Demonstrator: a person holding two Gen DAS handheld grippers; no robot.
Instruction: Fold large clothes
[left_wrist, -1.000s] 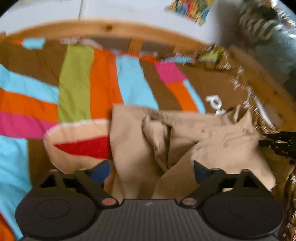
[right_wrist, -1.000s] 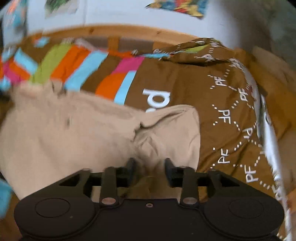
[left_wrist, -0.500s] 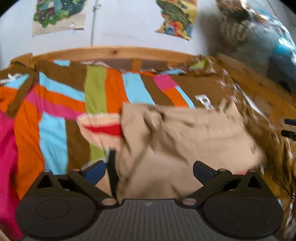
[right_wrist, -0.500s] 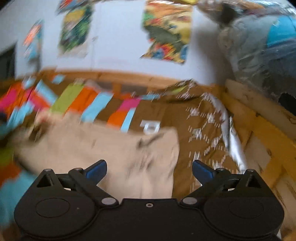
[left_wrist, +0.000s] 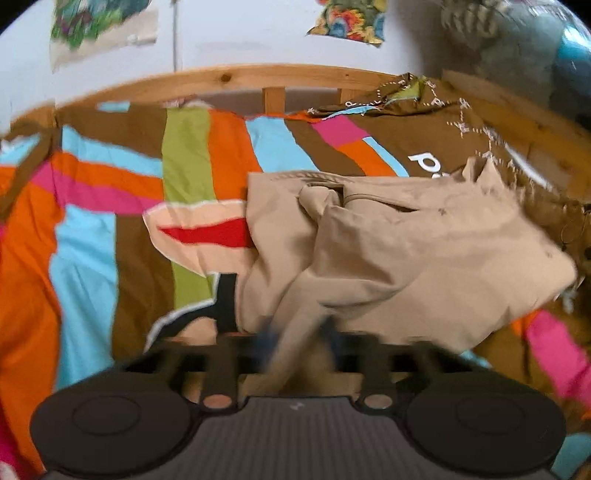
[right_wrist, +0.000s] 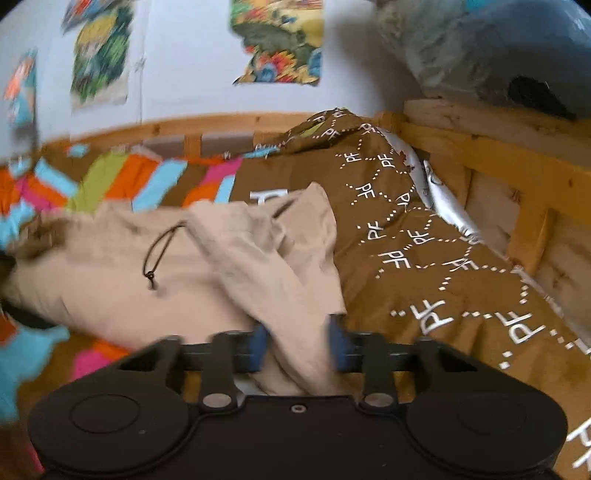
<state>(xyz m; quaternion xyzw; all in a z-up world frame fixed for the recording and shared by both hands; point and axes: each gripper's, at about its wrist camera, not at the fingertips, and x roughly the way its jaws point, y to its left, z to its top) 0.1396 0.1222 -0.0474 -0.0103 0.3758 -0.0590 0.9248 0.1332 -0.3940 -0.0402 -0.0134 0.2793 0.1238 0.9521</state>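
A beige garment (left_wrist: 406, 258) lies crumpled on a striped, many-coloured bedspread (left_wrist: 92, 240). My left gripper (left_wrist: 299, 343) is shut on a fold at the garment's near edge, its fingers blurred by motion. In the right wrist view the same beige garment (right_wrist: 166, 266) shows a dark drawstring (right_wrist: 159, 254). There my right gripper (right_wrist: 299, 347) is closed on a thick bunch of the cloth, blue pads (right_wrist: 338, 347) pressing either side.
A wooden bed frame (left_wrist: 229, 79) runs along the far side, with a wooden side rail (right_wrist: 491, 155) at right. A brown cover printed with white letters (right_wrist: 424, 229) fills the right side. Posters (right_wrist: 277, 40) hang on the white wall. A bulky grey-blue bundle (right_wrist: 498, 48) sits above the rail.
Both grippers stood open half a second ago; now each has closed on the beige garment's near edge. The right one had let go of the cloth before that.
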